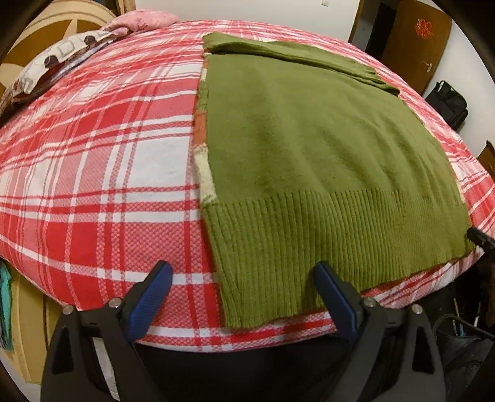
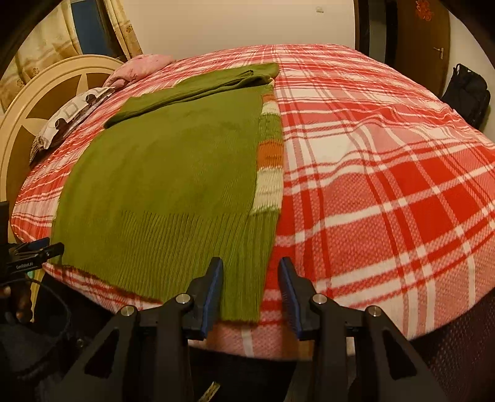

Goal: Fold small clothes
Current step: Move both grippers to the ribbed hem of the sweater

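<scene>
Left gripper (image 1: 243,275) jaws spread wide, nothing between the blue pads (image 1: 148,304); it hovers at the near edge of the bed, straddling the left corner of the sweater's ribbed hem (image 1: 309,244). Right gripper (image 2: 250,272) jaws at a narrower gap, also gripping nothing, pads either side of the hem's right corner (contact with the fabric: cannot tell). Green sweater (image 2: 167,173) lies flat on the red-and-white plaid blanket (image 2: 386,173), hem toward the near bed edge, one sleeve (image 2: 198,89) folded across the top. A striped panel (image 2: 269,154) in cream, orange and green shows along the sweater's right side in the right wrist view. Left gripper's tip is visible at the far left of the right wrist view, just beside the hem. Beyond the sweater: patterned pillow (image 1: 52,65) and pink pillow (image 1: 142,18) by the round headboard (image 2: 46,102). Brown door (image 1: 423,40) and a black bag (image 1: 448,102) stand on the floor past the bed's far side.
</scene>
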Tool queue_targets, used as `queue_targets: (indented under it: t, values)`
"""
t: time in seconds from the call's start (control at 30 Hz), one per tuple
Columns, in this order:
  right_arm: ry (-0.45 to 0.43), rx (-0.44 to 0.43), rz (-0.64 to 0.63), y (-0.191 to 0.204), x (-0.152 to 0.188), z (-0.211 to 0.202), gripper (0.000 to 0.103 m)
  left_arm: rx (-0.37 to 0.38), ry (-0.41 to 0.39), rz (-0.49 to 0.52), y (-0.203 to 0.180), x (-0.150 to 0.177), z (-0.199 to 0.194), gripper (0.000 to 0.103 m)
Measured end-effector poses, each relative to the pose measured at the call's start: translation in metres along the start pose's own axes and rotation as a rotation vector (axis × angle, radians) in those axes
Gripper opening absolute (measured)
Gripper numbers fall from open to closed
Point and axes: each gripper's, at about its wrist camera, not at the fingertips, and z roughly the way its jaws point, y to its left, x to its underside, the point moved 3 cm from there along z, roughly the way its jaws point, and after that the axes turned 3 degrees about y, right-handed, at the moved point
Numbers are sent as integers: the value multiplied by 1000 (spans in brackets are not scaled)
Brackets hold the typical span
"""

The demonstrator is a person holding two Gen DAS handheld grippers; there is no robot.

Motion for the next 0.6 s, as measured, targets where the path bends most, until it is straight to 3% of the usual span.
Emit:
queue_targets:
  t: [0.27,0.43,0.6]
  values:
    - [6,-13,2,3,6,0,39,48,-11,-23,5,3,-4,83]
    - [11,-21,-16,7,7,1,39,63,-15,-15,4,5,-11,55]
    - [7,-37,7,5,6,3,38,67,-9,-1,1,5,-10,52]
